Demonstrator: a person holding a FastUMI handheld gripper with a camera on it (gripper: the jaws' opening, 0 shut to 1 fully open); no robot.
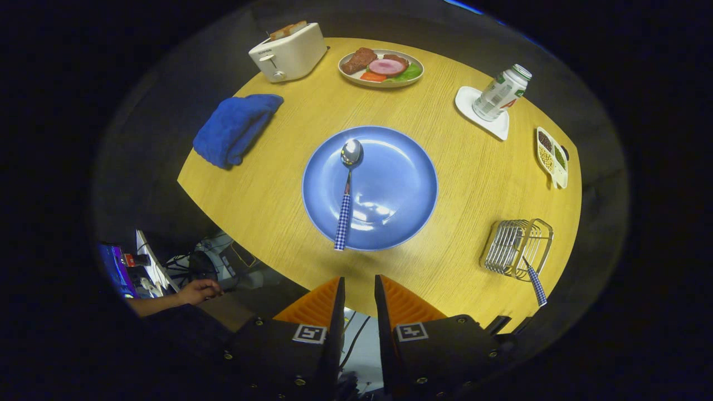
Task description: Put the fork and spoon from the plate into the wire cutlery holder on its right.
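Observation:
A spoon (pixel 346 192) with a blue checked handle lies on the blue plate (pixel 401 189) in the middle of the round wooden table, bowl pointing away from me. To the plate's right stands the wire cutlery holder (pixel 517 248), and a checked handle (pixel 536 285) sticks out of it toward me; I cannot see whose head it is. My gripper (pixel 359 285) hovers above the table's near edge, well short of the plate. Its orange fingers (pixel 323 303) stand a narrow gap apart with nothing between them.
A blue cloth (pixel 237 128) lies left of the plate. At the far side stand a white toaster (pixel 288 53) and a plate of food (pixel 381 68). A bottle on a white coaster (pixel 500 93) and a small divided dish (pixel 551 157) sit right. A person's hand (pixel 198 291) rests below the table.

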